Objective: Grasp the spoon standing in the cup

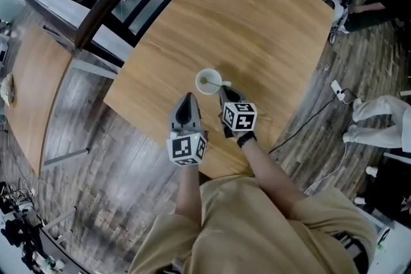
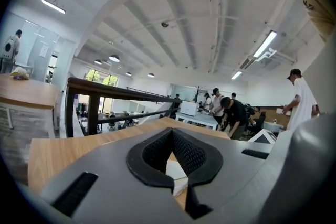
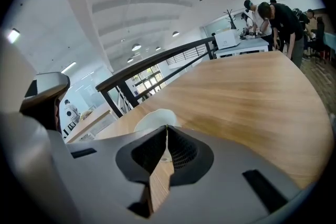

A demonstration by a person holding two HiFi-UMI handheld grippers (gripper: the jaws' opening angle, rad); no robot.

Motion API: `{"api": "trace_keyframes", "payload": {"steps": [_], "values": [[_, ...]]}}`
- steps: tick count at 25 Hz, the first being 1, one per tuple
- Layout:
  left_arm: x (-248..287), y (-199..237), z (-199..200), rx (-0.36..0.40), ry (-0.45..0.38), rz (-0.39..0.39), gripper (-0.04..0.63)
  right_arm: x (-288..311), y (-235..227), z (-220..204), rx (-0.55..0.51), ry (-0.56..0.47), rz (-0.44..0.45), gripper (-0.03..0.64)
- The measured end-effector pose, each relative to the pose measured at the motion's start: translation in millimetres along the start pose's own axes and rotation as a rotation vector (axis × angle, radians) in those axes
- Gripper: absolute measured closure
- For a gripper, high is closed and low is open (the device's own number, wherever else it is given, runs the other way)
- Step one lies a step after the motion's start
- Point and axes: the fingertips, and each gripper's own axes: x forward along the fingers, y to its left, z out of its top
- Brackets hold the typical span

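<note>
1. Plainly, the spoon [image 1: 223, 83] stands in the cup [image 1: 207, 81] mid-desk [image 1: 257, 22], its handle leaning right.
2. Right gripper [image 1: 222, 94] sits just beside that handle, seemingly lined up for it, jaws closed on nothing.
3. Left gripper [image 1: 188, 98] hangs near the cup, jaws closed too, empty.

Person seen from above in a tan shirt [image 1: 257, 228] with a black band [image 1: 246, 138] on the right wrist, the grey left gripper [image 1: 187, 99] at eleven o'clock and the right gripper [image 1: 224, 94] at twelve, each with black ribbed pads [image 2: 189, 153] and a black-and-white marker cube [image 1: 187, 148].
</note>
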Motion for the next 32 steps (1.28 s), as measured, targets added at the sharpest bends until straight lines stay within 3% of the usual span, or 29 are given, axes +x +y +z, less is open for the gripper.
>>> {"api": "trace_keyframes", "payload": {"steps": [7, 12, 21, 32], "values": [[6.0, 6.7, -11.5, -0.006, 0.014, 0.010, 0.592, -1.1, 6.3, 9.4, -0.072, -0.014, 0.019, 0.600], [12.7, 15.6, -17.3, -0.022, 0.019, 0.016, 0.591, -0.9, 5.0, 13.6, -0.154, -0.008, -0.015, 0.600], [23.2, 26.2, -21.7, 0.008, 0.035, 0.012, 0.591, -0.6, 2.3, 24.9, -0.181, -0.043, -0.020, 0.600], [36.4, 41.2, -3.7, 0.049, 0.032, 0.053, 0.591, -9.2, 13.3, 73.9, -0.220, -0.147, -0.005, 0.600]]}}
